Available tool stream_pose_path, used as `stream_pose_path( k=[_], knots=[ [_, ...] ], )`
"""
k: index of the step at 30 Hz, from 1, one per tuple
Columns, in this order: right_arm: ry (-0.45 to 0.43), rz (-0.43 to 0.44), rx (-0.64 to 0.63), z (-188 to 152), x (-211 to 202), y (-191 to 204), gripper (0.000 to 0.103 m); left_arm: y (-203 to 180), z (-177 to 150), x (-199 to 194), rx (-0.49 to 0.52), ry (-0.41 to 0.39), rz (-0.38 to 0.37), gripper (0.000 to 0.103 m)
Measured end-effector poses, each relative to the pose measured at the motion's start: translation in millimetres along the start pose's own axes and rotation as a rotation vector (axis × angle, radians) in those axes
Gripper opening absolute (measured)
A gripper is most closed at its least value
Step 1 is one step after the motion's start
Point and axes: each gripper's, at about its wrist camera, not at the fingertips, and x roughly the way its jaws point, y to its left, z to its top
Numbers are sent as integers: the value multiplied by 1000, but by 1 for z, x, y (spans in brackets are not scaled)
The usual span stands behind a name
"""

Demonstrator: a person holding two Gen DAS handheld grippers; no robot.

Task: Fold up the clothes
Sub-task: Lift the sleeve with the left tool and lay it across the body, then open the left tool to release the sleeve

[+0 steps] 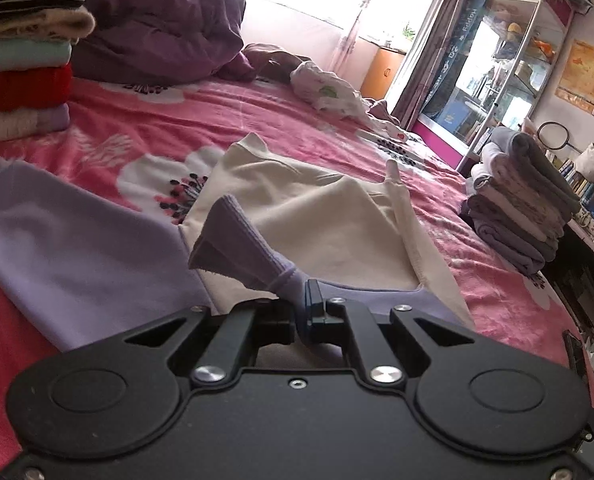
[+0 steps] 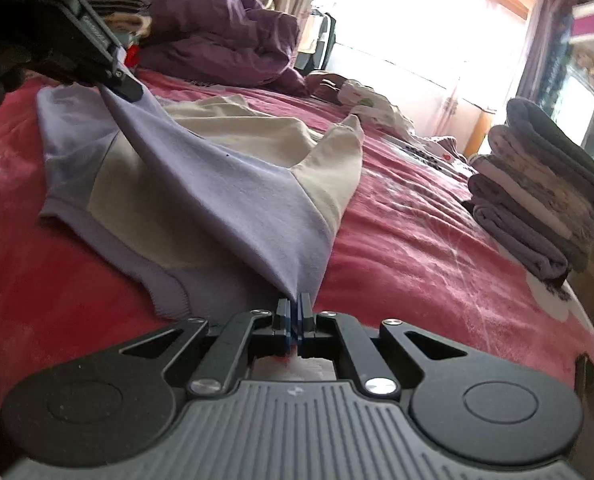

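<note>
Lilac-and-cream garment [image 2: 201, 184] lies spread on the pink floral bed [image 2: 417, 240], cream body toward 12 o'clock, lilac hem band nearest the camera at 6 to 7 o'clock. One lilac edge is lifted off the bed and drawn taut between both claws, a straight ridge from 6 o'clock up to 10 o'clock in the right wrist view. Right claw [image 2: 295, 312] clamped tight on the lilac corner, jaws pressed together with cloth between. Left claw [image 1: 297, 312] likewise closed on a bunched lilac cuff or corner that fans out above it; it also shows at 10 o'clock in the right wrist view [image 2: 127, 88], nipping the far end of the ridge. Judgement: a fold is being carried across the body. To do it well, keep both ends level and the edge taut so the panel comes over flat; lay the lifted edge parallel to the opposite side, not skewed; lower before letting go, since this knit looks limp and will slump. Watch the cream sleeve [image 2: 345, 148] sticking up at 1 o'clock, it could get trapped crooked. Farther out: folded grey stack [image 2: 545, 204] at 3 o'clock, coloured stack [image 1: 25, 52] at 10 o'clock in the left wrist view, purple duvet [image 2: 217, 20] at 11 o'clock.
</note>
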Motion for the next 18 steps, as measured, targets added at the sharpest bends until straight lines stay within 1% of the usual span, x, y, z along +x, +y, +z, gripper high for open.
stream_pose_path(
  k=[5,10,12,13,14,15,16,17,18],
  knots=[
    [8,6,-28,-1,0,4,4,2,2,-5,1,-32,-28,4],
    [4,37,-36,-1,-2,5,5,13,1,1,-16,-24,-19,4],
    [3,67,-34,-1,-5,5,5,18,-2,3,-26,-6,-32,5],
    [5,78,-38,0,-7,5,5,21,-4,5,-31,5,-40,17],
    [3,90,-41,1,-11,5,5,23,-5,6,-36,16,-48,36],
    [-2,115,-31,2,-15,3,10,27,-7,6,-47,18,-50,40],
    [-7,148,-13,3,-19,1,14,31,-9,6,-62,14,-47,40],
    [-13,165,1,4,-20,-1,22,37,-11,6,-93,15,-52,40],
    [-18,167,13,5,-17,-3,27,44,-12,6,-134,20,-63,40]
  ],
)
